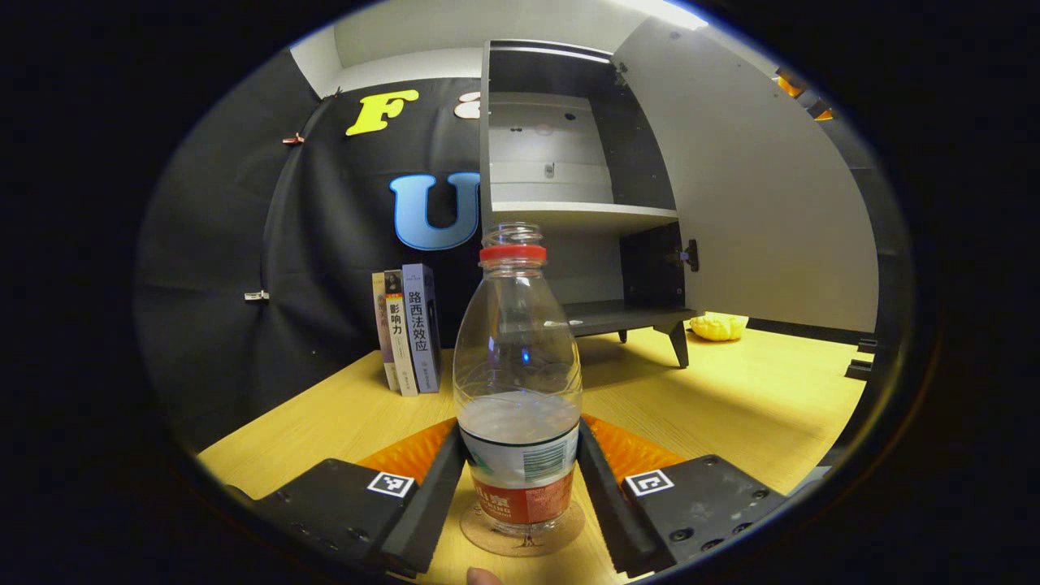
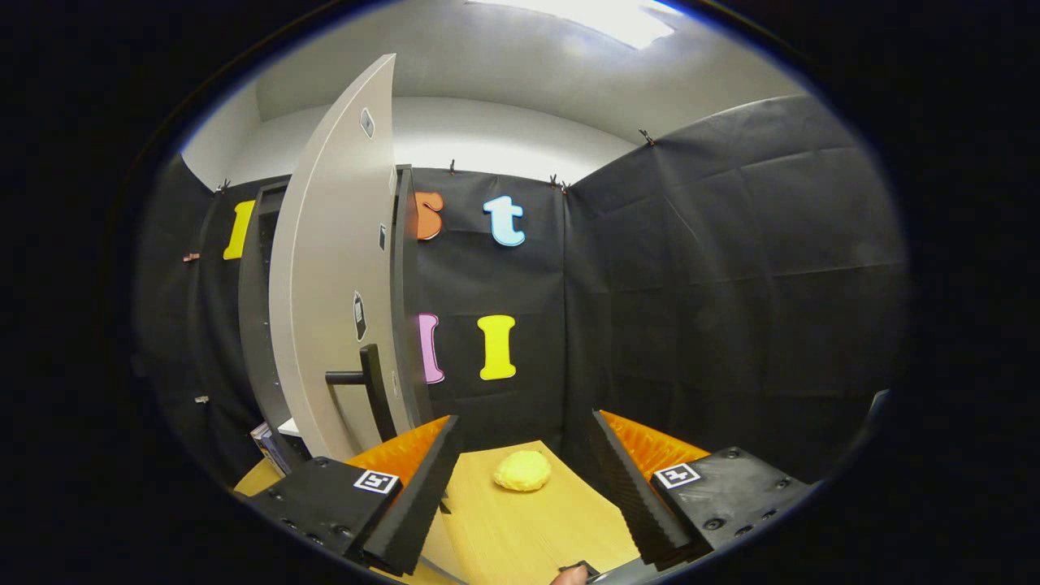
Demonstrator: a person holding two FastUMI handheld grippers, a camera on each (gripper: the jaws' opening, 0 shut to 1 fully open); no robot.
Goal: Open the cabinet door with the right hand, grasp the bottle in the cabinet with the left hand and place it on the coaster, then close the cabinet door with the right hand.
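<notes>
Clear plastic bottle (image 1: 517, 382), red ring at its uncapped neck, some water in the bottom, is standing upright on the round cork coaster (image 1: 522, 532) on the pale wood table (image 1: 731, 406). Left gripper (image 1: 520, 479) is sitting around the bottle's lower half w/ a finger on each side; jaws are close in against the label, but whether both fingers are actually pressing I can't tell (the edges look right at the plastic). A fingertip is peeking in at the bottom edge of the left gripper view.

Behind the bottle the cabinet (image 1: 569, 215) is standing w/ its pale door (image 1: 756, 195) swung wide open to the right, shelves inside bare. Three books (image 1: 406, 329) are standing upright left of the cabinet, against the black cloth wall. A yellow lumpy object (image 1: 718, 326) is lying on the table beyond the cabinet's foot.

Right gripper (image 2: 520, 487) is hanging w/ jaws wide apart, holding nothing. In the right gripper view the door (image 2: 333, 284) is showing nearly edge-on to the left, its dark handle (image 2: 366, 382) sticking out just beside the gripper's left finger, not touching. The yellow object (image 2: 522, 471) is lying on the table between the fingers, farther off.
</notes>
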